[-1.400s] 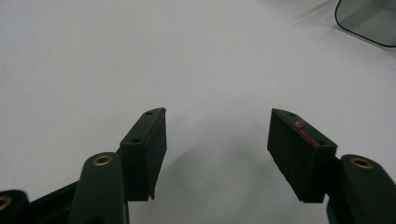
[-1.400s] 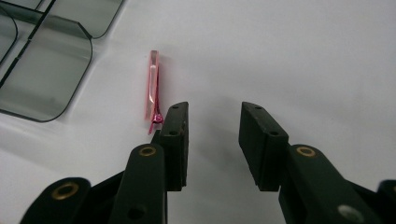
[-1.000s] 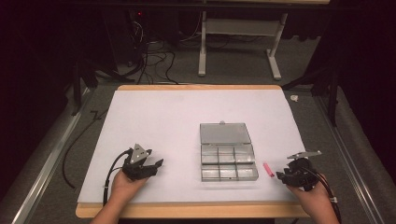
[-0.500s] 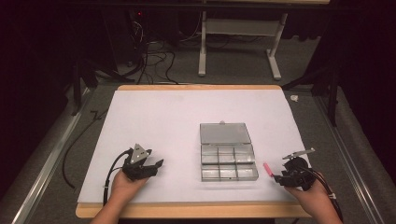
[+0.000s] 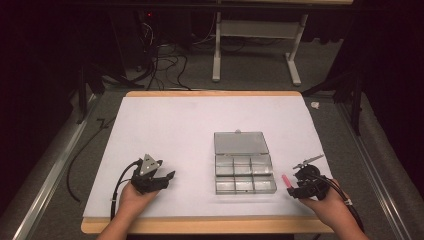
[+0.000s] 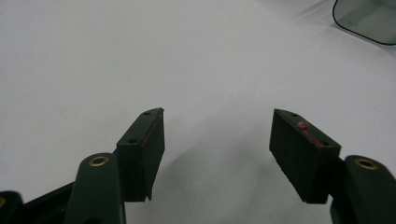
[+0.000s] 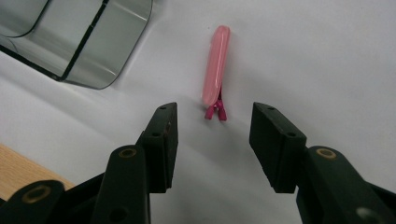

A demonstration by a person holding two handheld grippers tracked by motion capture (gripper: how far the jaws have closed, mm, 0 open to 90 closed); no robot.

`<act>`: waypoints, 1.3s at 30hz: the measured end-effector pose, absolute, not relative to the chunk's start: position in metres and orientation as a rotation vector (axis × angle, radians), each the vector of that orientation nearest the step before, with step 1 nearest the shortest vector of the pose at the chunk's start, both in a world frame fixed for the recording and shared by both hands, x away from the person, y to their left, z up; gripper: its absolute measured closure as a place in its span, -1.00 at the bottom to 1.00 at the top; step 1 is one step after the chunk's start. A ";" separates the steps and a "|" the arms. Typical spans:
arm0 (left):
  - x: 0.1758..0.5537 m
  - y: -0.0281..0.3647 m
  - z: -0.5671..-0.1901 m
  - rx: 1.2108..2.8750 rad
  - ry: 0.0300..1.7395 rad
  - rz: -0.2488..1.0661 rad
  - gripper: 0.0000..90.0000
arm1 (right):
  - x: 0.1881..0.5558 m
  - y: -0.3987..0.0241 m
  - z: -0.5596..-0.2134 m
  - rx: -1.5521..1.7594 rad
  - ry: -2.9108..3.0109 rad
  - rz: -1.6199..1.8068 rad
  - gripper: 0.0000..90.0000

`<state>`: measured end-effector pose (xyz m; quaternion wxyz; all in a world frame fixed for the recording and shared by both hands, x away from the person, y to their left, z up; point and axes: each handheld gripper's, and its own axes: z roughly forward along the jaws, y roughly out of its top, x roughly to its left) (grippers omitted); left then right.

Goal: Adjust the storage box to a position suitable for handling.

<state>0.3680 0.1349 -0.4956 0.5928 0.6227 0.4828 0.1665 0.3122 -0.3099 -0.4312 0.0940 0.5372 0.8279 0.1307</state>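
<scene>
White table (image 5: 190, 125), unlabelled clear box (image 5: 244, 162), pink clip (image 7: 215, 65) before spread right tongs (image 7: 212, 123).

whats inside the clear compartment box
The clear compartment box lies open, lid flat behind it. Its six compartments look empty from the high view. The pink hair clip lies outside, on the white table.

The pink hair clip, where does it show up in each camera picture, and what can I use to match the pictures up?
High view: the pink hair clip lies on the white table cover, between the clear compartment box and the right hand-held gripper.
Left gripper view: not in it.
Right gripper view: upper centre, just beyond the open jaws.
Shared landmark: the box, at the top right corner in the left gripper view and the top left in the right gripper view.
</scene>
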 end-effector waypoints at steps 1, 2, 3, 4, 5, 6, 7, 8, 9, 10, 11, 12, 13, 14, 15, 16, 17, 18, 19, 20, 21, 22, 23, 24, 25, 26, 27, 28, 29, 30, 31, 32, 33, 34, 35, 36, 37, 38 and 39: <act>0.368 0.135 -0.496 1.445 1.123 0.386 -0.20 | 0.314 -0.309 -0.430 1.595 2.461 0.379 0.17; 0.368 0.135 -0.496 1.444 1.123 0.386 -0.20 | 0.315 -0.309 -0.430 1.597 2.461 0.372 0.16; 0.368 0.135 -0.496 1.445 1.123 0.385 -0.20 | 0.317 -0.309 -0.430 1.585 2.466 0.380 0.14; 0.368 0.135 -0.496 1.445 1.124 0.386 -0.20 | 0.318 -0.308 -0.430 1.604 2.468 0.371 0.15; 0.368 0.135 -0.496 1.446 1.124 0.386 -0.20 | 0.320 -0.308 -0.430 1.601 2.474 0.370 0.16; 0.368 0.135 -0.496 1.445 1.124 0.386 -0.20 | 0.321 -0.308 -0.430 1.596 2.481 0.369 0.16; 0.368 0.135 -0.496 1.445 1.124 0.387 -0.20 | 0.323 -0.308 -0.430 1.594 2.484 0.365 0.17; 0.368 0.135 -0.496 1.449 1.122 0.390 -0.20 | 0.325 -0.308 -0.429 1.597 2.482 0.358 0.17; 0.368 0.134 -0.496 1.448 1.122 0.390 -0.20 | 0.327 -0.308 -0.429 1.582 2.490 0.356 0.17; 0.368 0.135 -0.496 1.450 1.122 0.391 -0.20 | 0.328 -0.308 -0.429 1.600 2.481 0.359 0.17; 0.368 0.134 -0.496 1.448 1.122 0.390 -0.20 | 0.330 -0.308 -0.429 1.599 2.483 0.350 0.17; 0.368 0.134 -0.496 1.448 1.123 0.390 -0.20 | 0.332 -0.307 -0.429 1.600 2.486 0.350 0.17; 0.368 0.135 -0.496 1.448 1.123 0.390 -0.20 | 0.333 -0.307 -0.429 1.596 2.496 0.345 0.18; 0.368 0.135 -0.496 1.448 1.122 0.390 -0.20 | 0.334 -0.306 -0.429 1.594 2.495 0.340 0.21; 0.368 0.135 -0.496 1.448 1.122 0.390 -0.20 | 0.336 -0.305 -0.429 1.593 2.499 0.336 0.21; 0.368 0.134 -0.496 1.448 1.122 0.390 -0.20 | 0.336 -0.305 -0.429 1.593 2.500 0.334 0.21; 0.368 0.135 -0.496 1.450 1.122 0.391 -0.20 | 0.338 -0.304 -0.429 1.592 2.500 0.335 0.21; 0.368 0.134 -0.496 1.448 1.122 0.390 -0.20 | 0.339 -0.304 -0.429 1.596 2.503 0.327 0.22; 0.368 0.135 -0.496 1.448 1.123 0.390 -0.20 | 0.340 -0.303 -0.429 1.600 2.508 0.327 0.23; 0.368 0.135 -0.496 1.448 1.123 0.390 -0.20 | 0.341 -0.303 -0.430 1.595 2.510 0.325 0.23; 0.368 0.135 -0.496 1.448 1.122 0.390 -0.20 | 0.342 -0.302 -0.430 1.594 2.511 0.311 0.25; 0.368 0.135 -0.496 1.449 1.122 0.390 -0.20 | 0.343 -0.302 -0.430 1.597 2.514 0.316 0.26; 0.368 0.134 -0.496 1.448 1.122 0.390 -0.20 | 0.344 -0.302 -0.431 1.597 2.519 0.310 0.27; 0.368 0.134 -0.496 1.448 1.122 0.390 -0.20 | 0.345 -0.302 -0.432 1.594 2.522 0.319 0.29; 0.368 0.135 -0.496 1.449 1.122 0.390 -0.20 | 0.346 -0.301 -0.433 1.603 2.526 0.322 0.32; 0.368 0.135 -0.496 1.448 1.123 0.390 -0.20 | 0.347 -0.301 -0.434 1.603 2.529 0.315 0.34; 0.368 0.135 -0.496 1.449 1.123 0.389 -0.20 | 0.347 -0.300 -0.434 1.595 2.531 0.304 0.36; 0.368 0.135 -0.496 1.449 1.123 0.389 -0.20 | 0.348 -0.300 -0.434 1.592 2.538 0.292 0.38; 0.368 0.135 -0.496 1.449 1.123 0.389 -0.20 | 0.349 -0.299 -0.435 1.590 2.541 0.290 0.42; 0.368 0.135 -0.496 1.449 1.123 0.389 -0.20 | 0.349 -0.299 -0.435 1.592 2.543 0.297 0.44; 0.368 0.135 -0.496 1.449 1.123 0.389 -0.20 | 0.350 -0.299 -0.435 1.588 2.545 0.285 0.46; 0.368 0.134 -0.496 1.450 1.123 0.388 -0.20 | 0.350 -0.299 -0.435 1.585 2.549 0.290 0.47; 0.368 0.135 -0.496 1.451 1.123 0.389 -0.20 | 0.351 -0.299 -0.435 1.578 2.554 0.283 0.50; 0.368 0.134 -0.496 1.452 1.123 0.389 -0.20 | 0.351 -0.299 -0.435 1.580 2.556 0.282 0.52; 0.368 0.134 -0.496 1.452 1.122 0.390 -0.20 | 0.351 -0.298 -0.435 1.578 2.551 0.266 0.53; 0.368 0.134 -0.496 1.452 1.122 0.390 -0.20 | 0.351 -0.298 -0.436 1.578 2.552 0.275 0.54; 0.368 0.134 -0.496 1.454 1.122 0.390 -0.20 | 0.351 -0.298 -0.436 1.579 2.552 0.271 0.54; 0.368 0.134 -0.496 1.454 1.122 0.390 -0.20 | 0.352 -0.298 -0.437 1.573 2.552 0.263 0.55; 0.368 0.134 -0.496 1.454 1.123 0.389 -0.20 | 0.352 -0.297 -0.437 1.569 2.549 0.242 0.60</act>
